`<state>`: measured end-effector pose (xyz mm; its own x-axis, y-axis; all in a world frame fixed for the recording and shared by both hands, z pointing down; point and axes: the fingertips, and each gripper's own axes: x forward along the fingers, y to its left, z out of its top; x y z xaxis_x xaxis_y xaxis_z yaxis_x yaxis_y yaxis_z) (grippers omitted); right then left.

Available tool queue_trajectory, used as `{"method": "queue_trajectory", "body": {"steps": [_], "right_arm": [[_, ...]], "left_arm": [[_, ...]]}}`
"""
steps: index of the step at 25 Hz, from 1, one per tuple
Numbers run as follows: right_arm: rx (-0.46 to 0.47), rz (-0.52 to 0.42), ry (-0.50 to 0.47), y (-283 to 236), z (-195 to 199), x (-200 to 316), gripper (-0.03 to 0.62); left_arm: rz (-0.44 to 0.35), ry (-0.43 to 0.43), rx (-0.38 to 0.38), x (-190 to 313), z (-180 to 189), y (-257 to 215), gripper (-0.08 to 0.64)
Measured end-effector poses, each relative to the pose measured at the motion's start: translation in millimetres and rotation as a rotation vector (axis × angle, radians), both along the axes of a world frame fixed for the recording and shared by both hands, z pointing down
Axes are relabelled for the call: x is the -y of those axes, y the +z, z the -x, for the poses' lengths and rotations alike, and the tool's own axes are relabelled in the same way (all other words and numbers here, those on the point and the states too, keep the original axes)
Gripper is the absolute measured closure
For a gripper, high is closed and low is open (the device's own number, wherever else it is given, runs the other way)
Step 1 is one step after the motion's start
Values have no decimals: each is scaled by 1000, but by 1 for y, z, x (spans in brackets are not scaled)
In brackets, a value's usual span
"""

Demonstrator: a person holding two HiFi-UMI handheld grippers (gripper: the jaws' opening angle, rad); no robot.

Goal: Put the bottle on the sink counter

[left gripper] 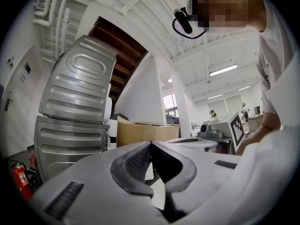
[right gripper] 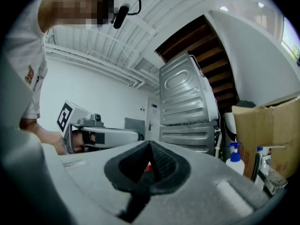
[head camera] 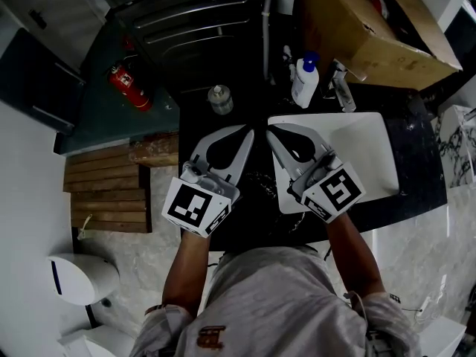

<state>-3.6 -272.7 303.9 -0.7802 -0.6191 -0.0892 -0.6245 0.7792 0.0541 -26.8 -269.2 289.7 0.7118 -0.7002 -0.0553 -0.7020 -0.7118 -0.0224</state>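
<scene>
A white bottle with a blue cap (head camera: 304, 81) stands on the dark counter (head camera: 245, 222) behind the white sink basin (head camera: 364, 158); the right gripper view shows this bottle (right gripper: 233, 161) at its right. A small clear jar with a grey lid (head camera: 219, 100) stands further left on the counter. My left gripper (head camera: 251, 132) hovers over the counter, shut and empty, its tip below and right of the jar. My right gripper (head camera: 269, 128) is beside it over the basin's left edge, also shut with nothing between its jaws. Both jaw pairs meet at their tips (left gripper: 150, 144) (right gripper: 150, 143).
A faucet (head camera: 341, 85) stands right of the white bottle. A cardboard box (head camera: 372, 21) sits at the back right, a ribbed metal appliance (head camera: 201, 13) at the back. On the floor to the left are a red fire extinguisher (head camera: 130, 86), a wooden pallet (head camera: 108, 192) and a white bin (head camera: 78, 277).
</scene>
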Motion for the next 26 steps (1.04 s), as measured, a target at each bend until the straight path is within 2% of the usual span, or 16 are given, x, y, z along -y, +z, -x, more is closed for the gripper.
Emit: {"method": "queue_trajectory", "body": {"steps": [26], "right_arm": [[-4,-5,11,-4,-3,-9,592]], "left_arm": [[6,-15,-13,-10,8,-2,558]]}}
